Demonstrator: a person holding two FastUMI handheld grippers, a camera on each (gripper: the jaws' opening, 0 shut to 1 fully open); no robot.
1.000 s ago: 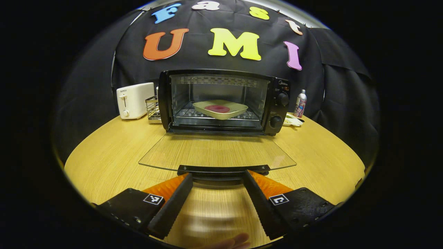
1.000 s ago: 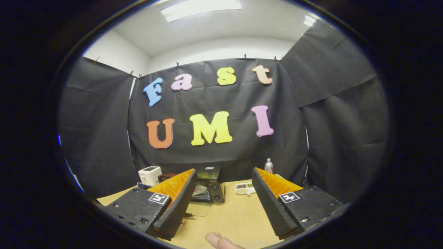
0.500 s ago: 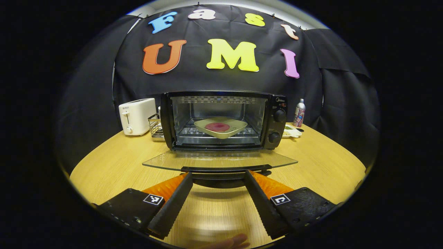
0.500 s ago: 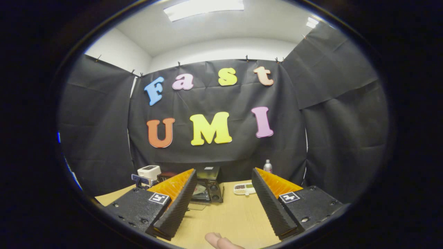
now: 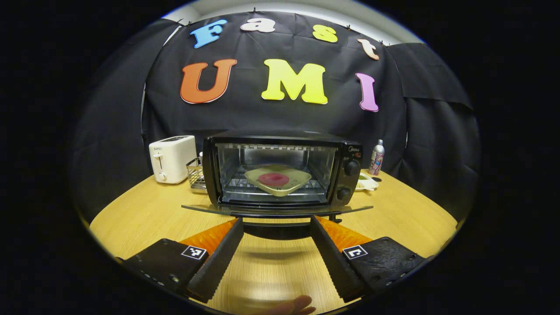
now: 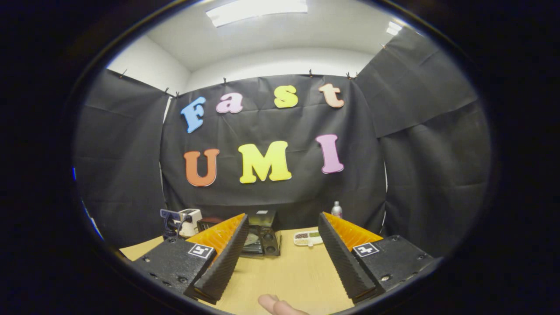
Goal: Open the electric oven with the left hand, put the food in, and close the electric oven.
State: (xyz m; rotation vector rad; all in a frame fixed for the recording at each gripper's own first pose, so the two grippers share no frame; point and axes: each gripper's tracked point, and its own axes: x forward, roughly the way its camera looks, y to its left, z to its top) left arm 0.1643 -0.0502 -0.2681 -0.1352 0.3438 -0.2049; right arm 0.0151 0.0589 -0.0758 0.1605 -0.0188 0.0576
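- Oven (image 5: 280, 173) sits mid-table (image 5: 144, 214); we judge it heavy and stable enough to take a push on the door.
- Door (image 5: 205, 208) hangs open, near level; glass, stiff, likely fragile, so we would lift by the handle (image 5: 276, 214).
- Plate (image 5: 278, 180) of food (image 5: 273, 178) rests on the rack inside.
- Left gripper (image 5: 276, 229): jaws wide, holding nothing, tips under the handle.
- Right gripper (image 6: 282, 234): jaws wide, empty, well back.

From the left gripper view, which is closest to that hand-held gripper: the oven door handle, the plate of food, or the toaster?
1. Oven door handle: just ahead of the left hand-held gripper.
2. Plate of food: farther in, on the oven rack.
3. Toaster: back left, beside the oven.
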